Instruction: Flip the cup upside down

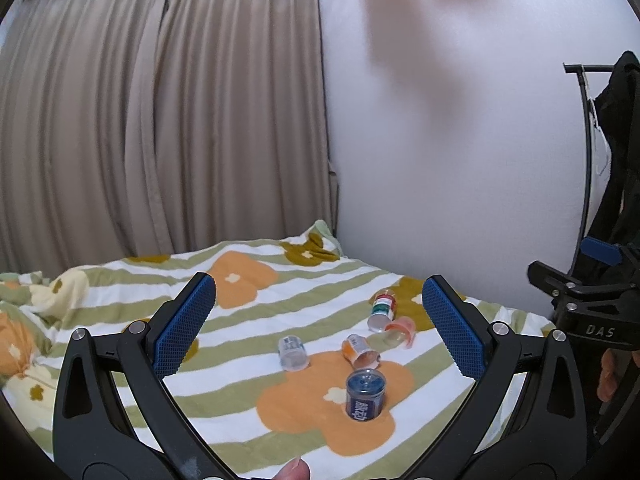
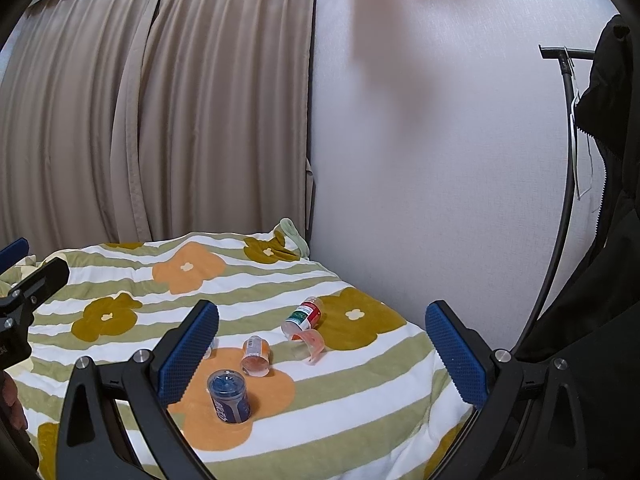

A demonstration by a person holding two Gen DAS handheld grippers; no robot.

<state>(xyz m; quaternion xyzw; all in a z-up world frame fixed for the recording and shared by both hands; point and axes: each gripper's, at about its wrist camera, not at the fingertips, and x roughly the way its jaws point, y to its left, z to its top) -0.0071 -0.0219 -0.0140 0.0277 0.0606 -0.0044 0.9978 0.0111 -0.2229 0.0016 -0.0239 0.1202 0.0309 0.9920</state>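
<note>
I am counting five small cups on the bed (image 1: 120,292), which is covered with a striped blanket printed with orange and olive flowers. The blue cup (image 1: 365,395) is standing upside down on an orange flower, nearest to me; in the right wrist view the same blue cup (image 2: 230,397) is sitting just beside my left-hand blue pad. Behind it an orange-labelled cup (image 1: 360,351) is lying on its side, its mouth turned toward me. To its left a clear cup with a pale blue label (image 1: 293,353) is resting tilted on a white stripe; in the right wrist view it is almost wholly hidden behind a finger. Farther back a cup with a red, white and green label (image 1: 383,309) is lying on its side, and a pink-rimmed clear cup (image 1: 400,332) is lying right against it, seemingly touching. I am holding my left claw (image 1: 318,330) spread wide and gripping nothing, above the bed, with all five cups showing between its fingers, well ahead of the tips. My right claw (image 2: 322,354) is likewise spread wide and empty, with the cups toward its left side. A beige curtain (image 1: 160,120) is hanging behind the bed, a white wall (image 1: 440,160) is standing beside it, and a dark jacket (image 2: 600,240) is hanging on a rack at the right.
</note>
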